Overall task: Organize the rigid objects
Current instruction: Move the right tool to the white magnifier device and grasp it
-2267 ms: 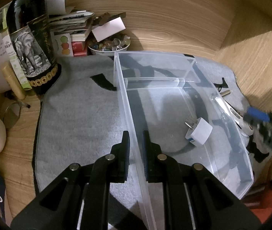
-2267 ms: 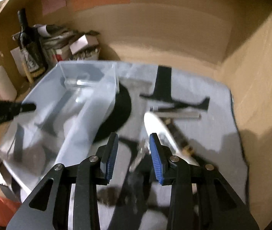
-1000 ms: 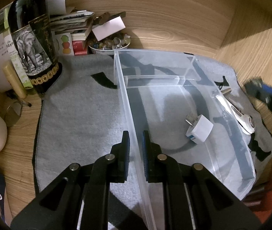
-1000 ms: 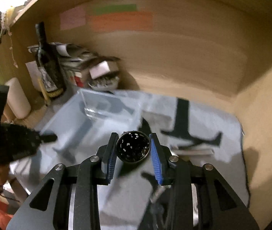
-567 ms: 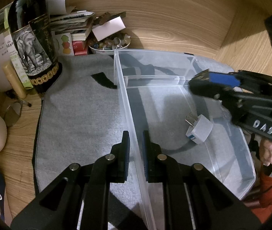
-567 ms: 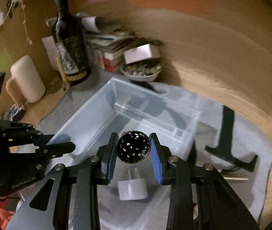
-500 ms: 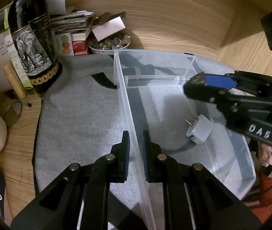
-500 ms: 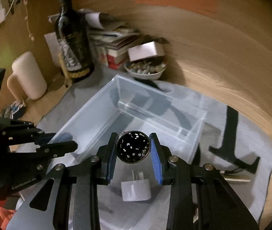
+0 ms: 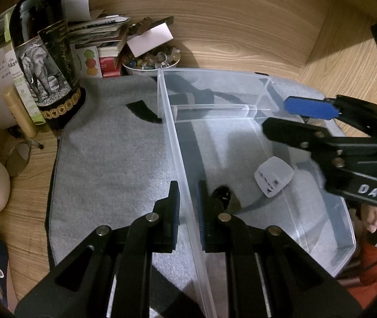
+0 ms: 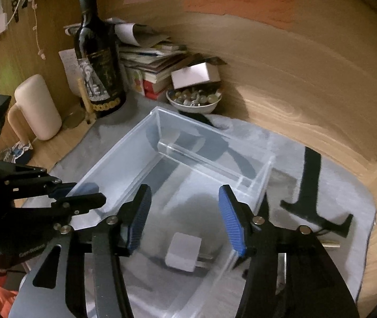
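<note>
Our left gripper [image 9: 187,209] pinches the bin [image 9: 167,122] wall at six o'clock, steadying it; our right gripper [image 10: 183,220], jaws opening and empty, hangs above the plug [image 10: 183,255]; a dark piece [image 9: 221,194] lies inside.

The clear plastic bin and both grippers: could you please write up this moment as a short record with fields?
bin: clear plastic bin on the grey mat
inside bin: white plug adapter; dark round object by the left wall
left gripper: shut on the bin's left wall
right gripper: above the bin, jaws opening, nothing between them
behind bin: wine bottle, bowl of stones
</note>
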Demonstrator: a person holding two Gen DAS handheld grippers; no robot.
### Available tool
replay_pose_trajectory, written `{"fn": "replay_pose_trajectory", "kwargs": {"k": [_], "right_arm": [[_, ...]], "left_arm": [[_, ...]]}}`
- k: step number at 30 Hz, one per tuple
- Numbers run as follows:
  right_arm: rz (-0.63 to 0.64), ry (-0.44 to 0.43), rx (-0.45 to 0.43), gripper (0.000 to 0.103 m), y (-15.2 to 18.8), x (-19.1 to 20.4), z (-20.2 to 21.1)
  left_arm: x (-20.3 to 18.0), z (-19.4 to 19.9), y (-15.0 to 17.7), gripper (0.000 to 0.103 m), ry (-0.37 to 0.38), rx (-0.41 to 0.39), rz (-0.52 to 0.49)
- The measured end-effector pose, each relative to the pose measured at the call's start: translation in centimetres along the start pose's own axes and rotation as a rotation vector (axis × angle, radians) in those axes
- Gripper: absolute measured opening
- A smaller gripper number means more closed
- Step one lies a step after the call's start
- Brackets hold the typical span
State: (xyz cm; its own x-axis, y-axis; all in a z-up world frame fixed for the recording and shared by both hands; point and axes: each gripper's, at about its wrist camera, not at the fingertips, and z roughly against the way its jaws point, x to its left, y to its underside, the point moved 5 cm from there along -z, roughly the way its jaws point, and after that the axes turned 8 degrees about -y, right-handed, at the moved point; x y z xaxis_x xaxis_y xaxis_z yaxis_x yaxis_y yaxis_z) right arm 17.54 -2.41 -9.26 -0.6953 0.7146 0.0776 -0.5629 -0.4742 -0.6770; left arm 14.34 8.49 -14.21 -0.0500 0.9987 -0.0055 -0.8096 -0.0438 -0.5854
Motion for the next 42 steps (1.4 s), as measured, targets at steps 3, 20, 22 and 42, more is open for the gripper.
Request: {"fn": "replay_pose_trajectory", "kwargs": {"k": [3,20,22,42], "right_arm": [[-0.023,0.017,-0.038,0.055,0.1,-0.9,1.6],[-0.257,0.336,-0.030,0.061,8.0,-11.5,8.6],[-0.301,0.344,0.008,0.061,9.6,-12.5,8.0],[-0.464,0.230,0.036,0.048,16.2,-13.5,6.3]], "left_arm": [[0.0,0.0,-0.1,0.013,0.000,0.001,0.000],[0.2,-0.2,0.0,0.013,-0.004,-0.004,-0.006],[0.1,-0.2,0.0,0.013,-0.004,-0.004,-0.006],[0.1,-0.2,0.0,0.013,-0.011,-0.003,-0.007]]}}
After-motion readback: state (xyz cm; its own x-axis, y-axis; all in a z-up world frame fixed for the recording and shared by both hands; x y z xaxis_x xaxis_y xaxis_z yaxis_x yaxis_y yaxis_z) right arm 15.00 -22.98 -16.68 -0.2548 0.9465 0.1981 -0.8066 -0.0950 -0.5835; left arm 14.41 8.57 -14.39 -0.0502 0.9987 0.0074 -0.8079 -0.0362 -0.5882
